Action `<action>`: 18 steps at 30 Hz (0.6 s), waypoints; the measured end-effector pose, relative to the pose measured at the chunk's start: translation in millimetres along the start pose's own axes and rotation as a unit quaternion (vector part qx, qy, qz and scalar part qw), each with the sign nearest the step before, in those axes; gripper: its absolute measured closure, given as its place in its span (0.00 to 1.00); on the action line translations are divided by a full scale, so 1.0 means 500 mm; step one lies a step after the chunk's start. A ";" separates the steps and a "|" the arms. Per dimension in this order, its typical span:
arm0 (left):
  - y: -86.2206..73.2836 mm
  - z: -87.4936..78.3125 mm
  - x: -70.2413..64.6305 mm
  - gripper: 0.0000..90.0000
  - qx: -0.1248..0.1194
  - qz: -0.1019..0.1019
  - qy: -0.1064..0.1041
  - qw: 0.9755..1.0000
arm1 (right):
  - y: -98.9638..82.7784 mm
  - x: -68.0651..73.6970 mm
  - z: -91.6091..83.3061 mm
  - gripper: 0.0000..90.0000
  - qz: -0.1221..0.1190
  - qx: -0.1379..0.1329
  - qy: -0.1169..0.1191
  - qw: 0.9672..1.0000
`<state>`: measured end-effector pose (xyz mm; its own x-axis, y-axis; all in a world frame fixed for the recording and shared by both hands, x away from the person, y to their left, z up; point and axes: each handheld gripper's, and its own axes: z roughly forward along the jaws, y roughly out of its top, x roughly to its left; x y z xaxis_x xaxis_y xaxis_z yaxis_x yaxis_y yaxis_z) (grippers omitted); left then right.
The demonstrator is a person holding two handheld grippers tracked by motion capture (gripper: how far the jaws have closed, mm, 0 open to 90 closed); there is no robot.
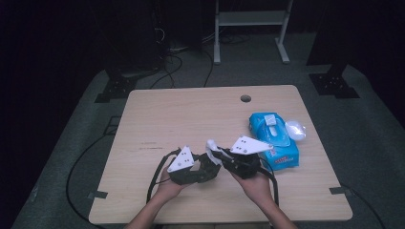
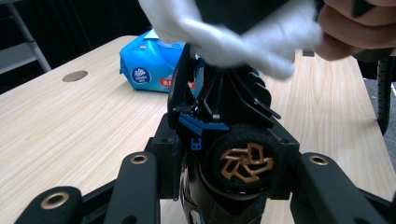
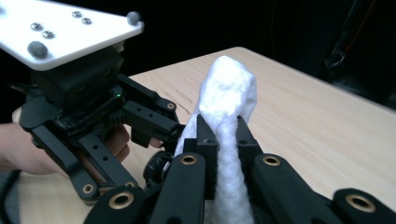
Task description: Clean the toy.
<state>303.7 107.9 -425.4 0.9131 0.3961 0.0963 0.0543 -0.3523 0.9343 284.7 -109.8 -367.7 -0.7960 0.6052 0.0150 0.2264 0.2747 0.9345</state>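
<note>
Midway over the table (image 1: pixel 157 119), a toy car (image 2: pixel 233 154) sits clamped in the left gripper (image 2: pixel 224 186); the right gripper (image 3: pixel 223 140) pinches a wipe (image 3: pixel 229 93) above it. Short, light strokes probably suit the car's delicate parts. Wipe pack (image 1: pixel 279 143) nearby.

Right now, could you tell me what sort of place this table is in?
Probably a lab or recording studio: a lone wooden table with taped-down cables, a metal stand and dark surroundings.
</note>
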 end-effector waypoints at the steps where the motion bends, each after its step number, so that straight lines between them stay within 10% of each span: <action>1: 0.001 0.001 -0.001 0.64 0.000 0.003 -0.001 1.000 | -0.001 0.004 0.001 0.95 0.000 0.000 0.007 1.000; 5: 0.001 -0.004 0.000 0.64 0.000 0.004 0.002 1.000 | 0.003 0.042 0.020 0.95 -0.042 0.007 0.025 0.999; 11: -0.001 -0.007 0.007 0.64 0.000 -0.002 0.008 1.000 | -0.014 -0.018 0.001 0.95 0.020 0.002 0.003 1.000; 18: 0.001 -0.012 0.008 0.64 0.001 -0.001 0.014 1.000 | -0.003 0.008 0.015 0.94 -0.006 -0.004 0.028 1.000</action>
<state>304.7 114.4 -422.3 0.9015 0.4201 0.1038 0.0568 -0.3527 0.9340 285.0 -102.2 -371.8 -0.8288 0.5590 0.0236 0.2120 0.2747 0.9379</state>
